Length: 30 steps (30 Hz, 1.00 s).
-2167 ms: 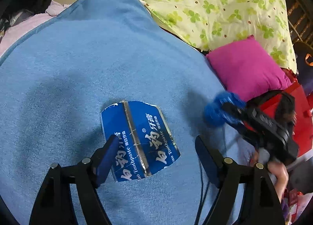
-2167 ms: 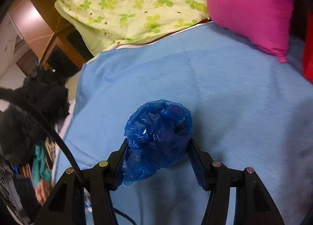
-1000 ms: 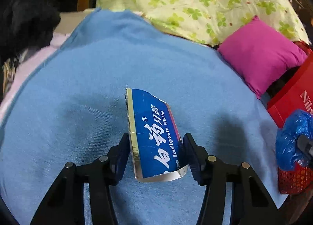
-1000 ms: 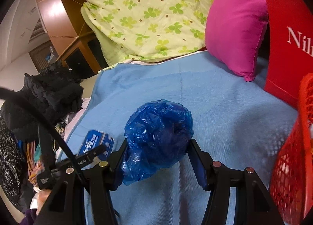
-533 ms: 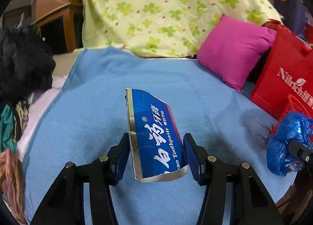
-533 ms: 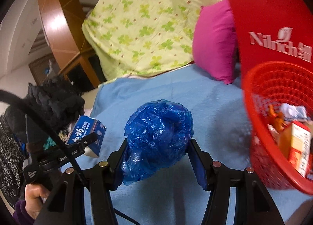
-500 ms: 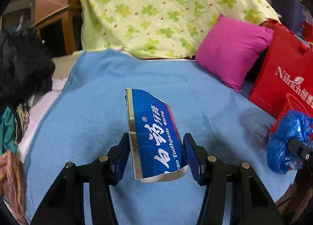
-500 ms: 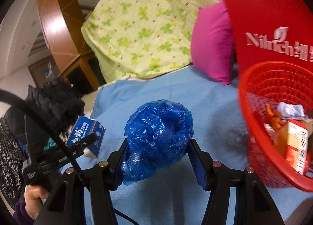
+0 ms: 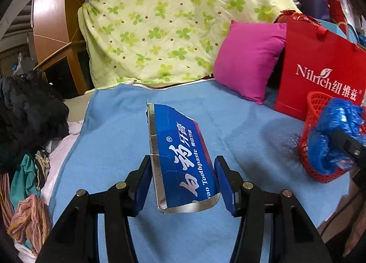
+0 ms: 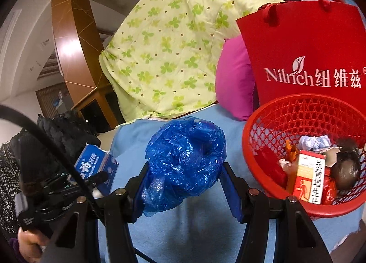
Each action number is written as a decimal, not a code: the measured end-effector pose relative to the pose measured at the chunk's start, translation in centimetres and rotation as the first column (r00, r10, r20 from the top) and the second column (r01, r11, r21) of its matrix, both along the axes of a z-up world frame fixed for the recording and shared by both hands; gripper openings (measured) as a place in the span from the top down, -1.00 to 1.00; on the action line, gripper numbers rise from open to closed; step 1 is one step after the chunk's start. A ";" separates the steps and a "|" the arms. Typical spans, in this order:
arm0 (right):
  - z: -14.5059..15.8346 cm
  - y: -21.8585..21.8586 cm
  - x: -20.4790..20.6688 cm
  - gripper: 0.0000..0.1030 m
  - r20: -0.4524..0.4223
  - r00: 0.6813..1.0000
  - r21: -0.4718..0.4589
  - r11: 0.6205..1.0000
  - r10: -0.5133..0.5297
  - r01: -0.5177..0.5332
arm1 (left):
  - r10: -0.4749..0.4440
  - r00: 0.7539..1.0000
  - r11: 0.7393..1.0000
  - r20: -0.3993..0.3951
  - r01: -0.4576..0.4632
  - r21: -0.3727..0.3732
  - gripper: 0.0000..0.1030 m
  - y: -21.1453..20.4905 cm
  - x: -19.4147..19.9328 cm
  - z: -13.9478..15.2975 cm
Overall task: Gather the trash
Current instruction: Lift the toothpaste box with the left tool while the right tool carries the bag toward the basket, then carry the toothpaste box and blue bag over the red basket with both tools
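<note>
The left tool (image 9: 183, 181) stands about half spread, its two blue pads pinching a torn blue toothpaste box (image 9: 180, 157) by its long sides; the box is flattened, with a silver edge, white lettering and the word "Toothpaste", and it is lifted clear of the blue blanket (image 9: 119, 125) that covers the bed. The right tool (image 10: 184, 185) is spread to a similar width and grips a crumpled blue plastic bag (image 10: 185, 160) that bulges up between its pads, also held above the blanket. Just to the right of that bag sits a red mesh basket (image 10: 270, 125) at the blanket's edge, holding a white and orange carton, crumpled paper and other scraps. Behind the basket stand a red paper bag (image 10: 302, 41) printed "Nilrich" and a pink cushion (image 9: 249, 57), with a green clover-print quilt (image 9: 171, 22) piled further back.
</note>
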State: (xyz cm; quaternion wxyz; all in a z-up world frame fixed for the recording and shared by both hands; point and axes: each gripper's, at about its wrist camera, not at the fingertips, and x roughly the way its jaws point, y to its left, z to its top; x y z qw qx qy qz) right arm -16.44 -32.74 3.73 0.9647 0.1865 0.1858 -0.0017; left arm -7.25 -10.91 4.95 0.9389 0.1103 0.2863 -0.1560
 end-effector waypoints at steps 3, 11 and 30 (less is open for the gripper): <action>0.0 -0.6 -0.2 -0.19 0.005 1.000 0.019 1.000 0.002 -0.002 | -0.005 1.000 1.000 0.017 0.005 0.011 -0.10 -0.4 -1.0 0.9; 0.6 -1.9 -1.7 -0.20 0.056 0.998 0.040 0.999 -0.022 0.020 | -0.039 0.997 0.998 0.069 0.035 0.051 -0.11 -2.0 -3.3 2.4; 1.4 -3.2 -3.7 -0.21 0.125 0.992 0.054 0.998 -0.033 0.027 | -0.097 0.989 0.992 0.109 0.088 0.088 -0.12 -4.1 -5.7 3.7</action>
